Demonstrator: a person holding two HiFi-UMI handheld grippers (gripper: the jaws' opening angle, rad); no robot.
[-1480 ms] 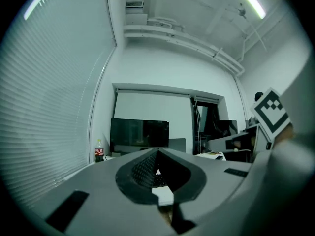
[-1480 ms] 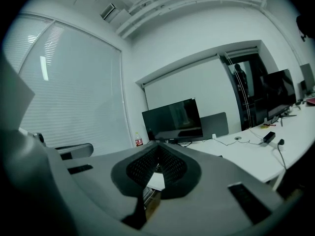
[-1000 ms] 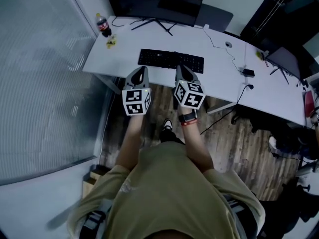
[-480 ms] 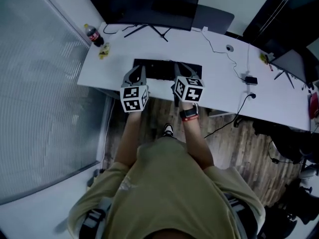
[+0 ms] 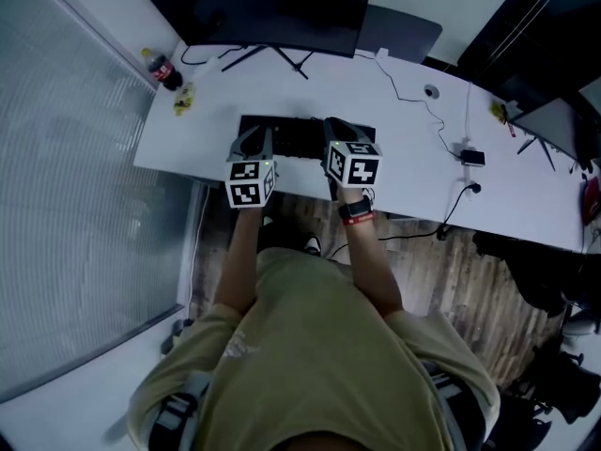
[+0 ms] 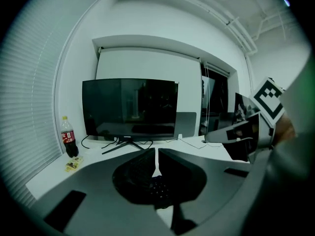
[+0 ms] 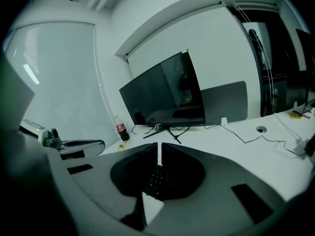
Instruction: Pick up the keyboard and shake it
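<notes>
A black keyboard (image 5: 299,137) is lying flat, keys up, lengthwise along the near edge of a white desk (image 5: 413,172), sitting just before a dark monitor (image 5: 263,12).

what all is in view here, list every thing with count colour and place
desk: 1, white, across the middle
monitor: 1, black, screen dark, back of desk
keyboard: 1, black, near edge of desk, in front of monitor
bottle: 1, dark drink with red label, desk's back left corner
packet: 1, yellow, beside the bottle
small box: 1, black, right part of desk
panel: 1, grey, behind the monitor's right end
floor: wood planks, below the desk
shirt: 1, olive, bottom of head view
watch: 1, black with red band, right wrist
left gripper: 1, grey, jaws together, at keyboard's left part
right gripper: 1, grey, jaws together, at keyboard's right part
</notes>
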